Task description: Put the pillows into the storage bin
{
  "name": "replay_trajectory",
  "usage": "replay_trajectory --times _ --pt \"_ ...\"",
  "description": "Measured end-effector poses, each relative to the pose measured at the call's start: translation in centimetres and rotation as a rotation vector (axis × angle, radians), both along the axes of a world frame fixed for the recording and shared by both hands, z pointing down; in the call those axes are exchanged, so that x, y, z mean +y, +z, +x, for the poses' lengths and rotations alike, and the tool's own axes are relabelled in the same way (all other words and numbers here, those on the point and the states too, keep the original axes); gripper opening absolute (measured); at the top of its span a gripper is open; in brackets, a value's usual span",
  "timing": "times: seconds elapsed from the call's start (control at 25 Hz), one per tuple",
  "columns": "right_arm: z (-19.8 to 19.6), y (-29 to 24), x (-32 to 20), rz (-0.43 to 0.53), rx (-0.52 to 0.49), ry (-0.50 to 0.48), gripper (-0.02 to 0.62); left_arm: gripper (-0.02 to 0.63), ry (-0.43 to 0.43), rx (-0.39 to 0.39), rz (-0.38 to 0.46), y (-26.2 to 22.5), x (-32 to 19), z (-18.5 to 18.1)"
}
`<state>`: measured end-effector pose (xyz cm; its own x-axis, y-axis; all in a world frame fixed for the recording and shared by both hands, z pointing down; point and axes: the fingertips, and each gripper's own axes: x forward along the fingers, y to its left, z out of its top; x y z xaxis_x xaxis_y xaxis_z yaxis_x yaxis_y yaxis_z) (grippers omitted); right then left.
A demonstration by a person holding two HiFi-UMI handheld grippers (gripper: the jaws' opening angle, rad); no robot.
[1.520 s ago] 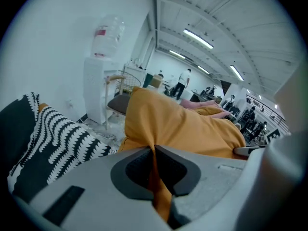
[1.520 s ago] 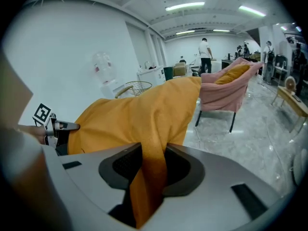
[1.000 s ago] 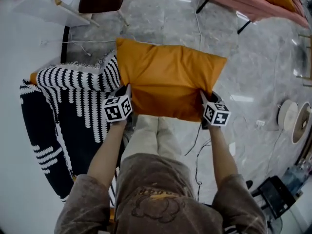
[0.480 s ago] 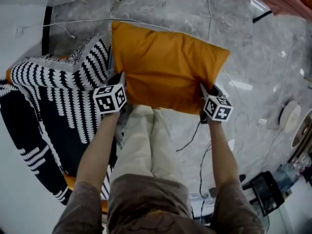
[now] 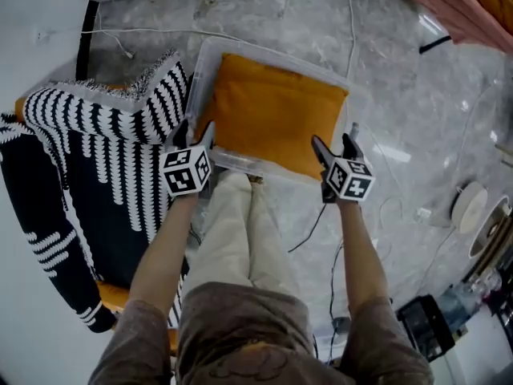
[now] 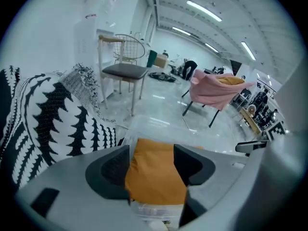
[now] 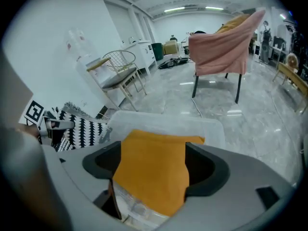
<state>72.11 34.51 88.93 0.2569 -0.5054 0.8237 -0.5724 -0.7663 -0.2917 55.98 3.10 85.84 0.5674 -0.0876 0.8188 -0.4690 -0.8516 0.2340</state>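
An orange pillow (image 5: pixel 272 115) lies inside the clear plastic storage bin (image 5: pixel 204 62) on the grey floor. My left gripper (image 5: pixel 196 131) is at the bin's near left corner and my right gripper (image 5: pixel 333 143) at its near right corner. Both have just been opening. In the left gripper view the open jaws (image 6: pixel 151 150) frame the pillow's near edge (image 6: pixel 154 170) without pressing on it. The right gripper (image 7: pixel 153 148) stands the same, wide apart around the pillow (image 7: pixel 151 170). A black-and-white patterned pillow (image 5: pixel 104 127) rests to the bin's left.
The patterned pillow lies on a dark seat with a fringed throw (image 6: pixel 82 78). A wire-backed chair (image 6: pixel 122 57) and a pink-draped chair (image 7: pixel 221 47) stand beyond the bin. Cables (image 5: pixel 321 215) trail over the floor by the person's legs (image 5: pixel 240 223).
The orange pillow went from held up between both grippers down into the bin. Both grippers sank with it and their jaws opened, letting it go.
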Motion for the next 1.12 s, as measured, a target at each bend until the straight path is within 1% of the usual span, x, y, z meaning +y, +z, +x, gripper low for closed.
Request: replay_trajectory --times 0.12,0.32,0.44,0.56,0.64,0.76,0.88,1.0,1.12 --pt "-0.5 -4.9 -3.1 0.061 0.025 -0.041 0.422 0.278 -0.017 0.056 -0.015 -4.0 0.7 -0.1" --pt "-3.0 -15.9 -7.5 0.184 0.051 -0.124 0.420 0.285 -0.036 0.145 -0.010 -14.7 2.4 -1.7" --pt "-5.0 -22.6 -10.1 0.262 0.064 -0.212 0.420 0.291 -0.093 0.194 0.013 -21.9 2.9 -4.2" --pt "-8.4 -28.6 -13.3 0.335 0.076 -0.332 0.419 0.293 -0.178 0.250 0.050 -28.9 2.6 -8.3" --pt "-11.5 -32.2 -15.6 0.379 0.079 -0.424 0.419 0.293 -0.232 0.278 0.077 -32.9 2.1 -12.0" --pt "-16.8 -36.8 -19.4 0.445 0.072 -0.562 0.419 0.295 -0.330 0.306 0.131 -37.7 1.1 -18.6" --pt "-23.0 -40.5 -23.9 0.502 0.052 -0.736 0.419 0.295 -0.485 0.331 0.200 -41.4 -0.3 -26.2" --pt "-30.9 -43.3 -28.0 0.540 0.016 -0.899 0.414 0.295 -0.634 0.342 0.258 -44.1 -1.3 -34.6" --pt "-40.2 -45.1 -30.9 0.564 -0.018 -1.056 0.405 0.295 -0.756 0.348 0.305 -45.8 -1.4 -43.4"
